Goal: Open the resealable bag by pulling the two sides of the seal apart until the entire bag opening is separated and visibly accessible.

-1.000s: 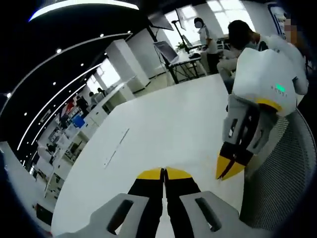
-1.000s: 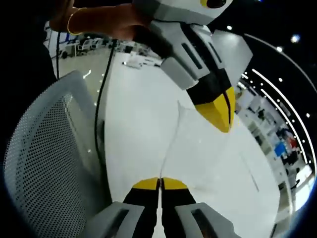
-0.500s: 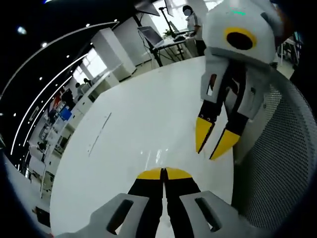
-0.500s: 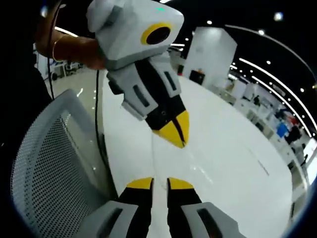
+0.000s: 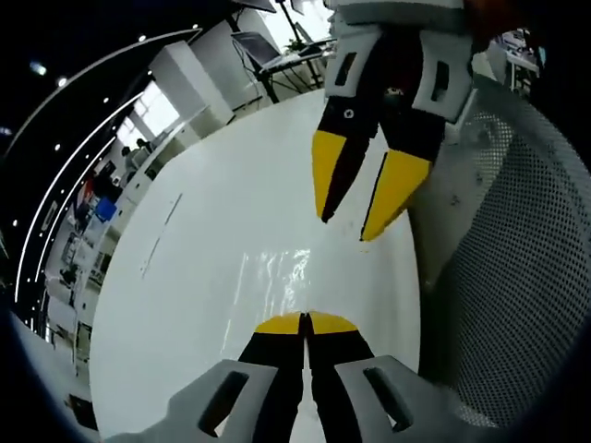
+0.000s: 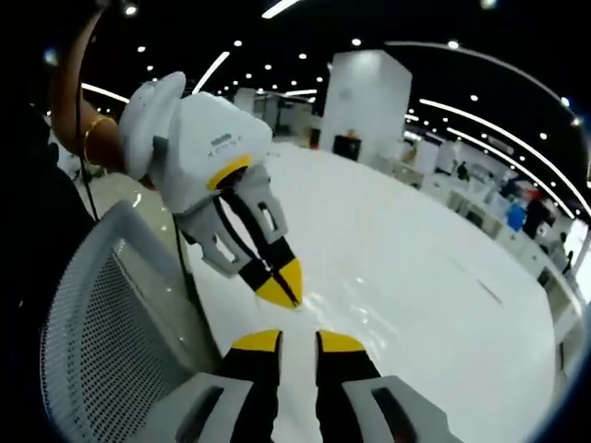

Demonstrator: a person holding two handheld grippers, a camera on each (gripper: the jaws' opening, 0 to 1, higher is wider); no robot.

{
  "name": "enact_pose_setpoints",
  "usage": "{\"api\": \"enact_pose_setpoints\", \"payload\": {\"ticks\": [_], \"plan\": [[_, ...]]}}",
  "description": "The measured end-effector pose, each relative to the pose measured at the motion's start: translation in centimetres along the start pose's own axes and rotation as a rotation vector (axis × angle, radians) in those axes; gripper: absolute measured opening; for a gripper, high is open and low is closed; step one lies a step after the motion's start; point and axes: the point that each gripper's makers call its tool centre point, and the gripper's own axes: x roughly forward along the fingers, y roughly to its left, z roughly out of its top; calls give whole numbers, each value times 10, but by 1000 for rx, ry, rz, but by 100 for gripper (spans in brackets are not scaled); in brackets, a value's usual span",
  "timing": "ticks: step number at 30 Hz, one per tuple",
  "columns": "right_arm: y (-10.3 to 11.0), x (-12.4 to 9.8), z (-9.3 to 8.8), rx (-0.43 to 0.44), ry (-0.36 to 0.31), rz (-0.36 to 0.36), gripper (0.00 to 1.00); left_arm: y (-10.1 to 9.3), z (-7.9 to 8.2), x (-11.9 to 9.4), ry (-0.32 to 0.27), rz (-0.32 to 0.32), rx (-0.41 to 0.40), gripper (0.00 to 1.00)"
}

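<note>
**Left gripper view and right gripper view: claw and bag status**

Left gripper view: the left claw [image 5: 305,323] rises from 6 o'clock with its yellow tips pressed together, closed. A white bench [image 5: 185,277] extends from the tips toward 12 o'clock. A grey mesh chair back [image 5: 517,240] occupies the 3 o'clock side, beside the bench edge. The right claw [image 5: 349,210] enters from 12 o'clock, pointing down, with a clear gap between its yellow tips. A clear, glossy resealable bag [image 5: 277,272] lies flat on the bench, between the two claws, just ahead of the left tips. Whether the left tips pinch its edge cannot be determined.

Right gripper view: the right claw [image 6: 298,341] stands open at 6 o'clock. The left claw [image 6: 282,291] points down just above it, tips together. The chair back [image 6: 111,351] lies at 8 o'clock. The bag [image 6: 346,300] appears as faint glare near the tips. Office partitions [image 6: 443,185] stand beyond the bench [image 6: 443,305].
</note>
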Motion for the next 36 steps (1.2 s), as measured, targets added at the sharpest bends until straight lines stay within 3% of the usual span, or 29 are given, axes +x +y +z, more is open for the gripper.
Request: {"api": "enact_pose_setpoints", "payload": {"ticks": [7, 13, 23, 31, 33, 36], "plan": [[-4, -17, -9, 61, 5, -45, 17, 9, -21, 2, 18, 34, -79, 0], [-12, -27, -21, 130, 26, -87, 27, 28, -25, 6, 1, 81, -133, 0], [-15, -32, -30, 177, 44, -112, 30, 64, -26, 26, 15, 125, -83, 0], [-23, -38, -37, 219, 51, -146, 30, 90, -29, 41, 35, 153, -96, 0], [-27, -39, -38, 238, 46, -163, 30, 101, -32, 46, 69, 182, -32, 0], [-31, -41, -41, 236, 57, -185, 30, 106, -33, 56, 77, 169, -23, 0]]}}
